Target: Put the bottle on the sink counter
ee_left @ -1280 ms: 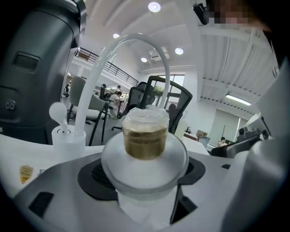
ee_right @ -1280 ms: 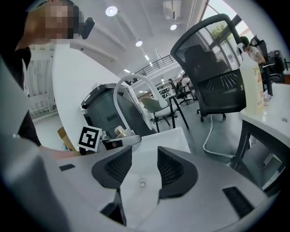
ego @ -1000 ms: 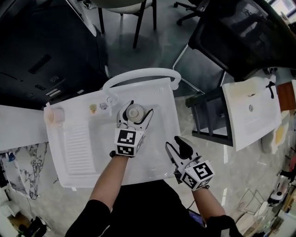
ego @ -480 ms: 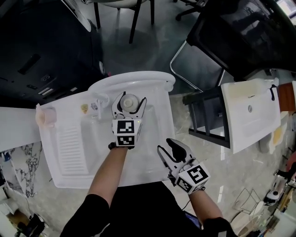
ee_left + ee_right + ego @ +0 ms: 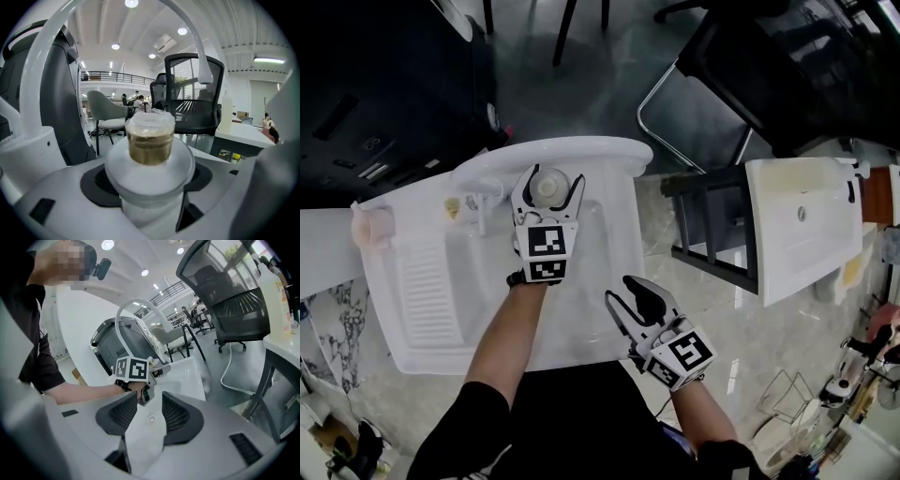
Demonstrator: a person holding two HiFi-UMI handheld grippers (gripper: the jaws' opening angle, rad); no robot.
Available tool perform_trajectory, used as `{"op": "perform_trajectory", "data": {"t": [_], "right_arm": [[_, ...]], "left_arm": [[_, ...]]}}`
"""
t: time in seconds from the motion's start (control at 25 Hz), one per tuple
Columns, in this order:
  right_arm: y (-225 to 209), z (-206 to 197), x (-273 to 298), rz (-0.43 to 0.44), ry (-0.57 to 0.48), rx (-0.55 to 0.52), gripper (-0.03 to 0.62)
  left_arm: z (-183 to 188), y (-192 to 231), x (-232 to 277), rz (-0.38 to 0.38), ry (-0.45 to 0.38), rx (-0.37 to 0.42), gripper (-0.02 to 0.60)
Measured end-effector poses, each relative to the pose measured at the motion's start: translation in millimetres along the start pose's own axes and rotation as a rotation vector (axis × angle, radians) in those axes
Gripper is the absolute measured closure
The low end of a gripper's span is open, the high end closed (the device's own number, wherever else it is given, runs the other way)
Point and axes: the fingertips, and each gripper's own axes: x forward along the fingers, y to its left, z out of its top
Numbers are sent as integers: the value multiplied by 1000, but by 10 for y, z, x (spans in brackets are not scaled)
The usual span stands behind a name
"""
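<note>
We see only the bottle's (image 5: 149,140) cap and shoulder; the left gripper (image 5: 550,180) hides everything below. Left of the bottle, 1 yellowish item (image 5: 450,206) on the sink (image 5: 605,246) is too small to identify.

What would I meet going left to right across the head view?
Pale pink cup → white plastic bottle with clear cap, gripped by the left gripper → empty right gripper → black metal rack → separate white rectangular basin.

Left claw (image 5: 549,190): arm stretched out forward, jaws wide and squeezing the bottle (image 5: 150,143).
Right claw (image 5: 628,302): held close to the body, jaws partly apart, nothing between them.
</note>
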Motion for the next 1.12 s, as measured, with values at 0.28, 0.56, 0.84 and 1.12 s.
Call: {"op": "perform_trajectory", "data": {"t": [0.28,0.56,0.84,1.12], "right_arm": [[-44,12,29,-3,5,-1,419],[-40,43,76,-7,-5,8,422],[-33,10,41,-18,-2,8,424],[-5,11,43,-13,-3,9,424]], "left_arm": [[-53,91,63,70,22,-16,229],[-90,154,115,138,67,-30,229],[-124,158,138,188,110,7,229],[-197,182,145,241,160,-141,227]]}}
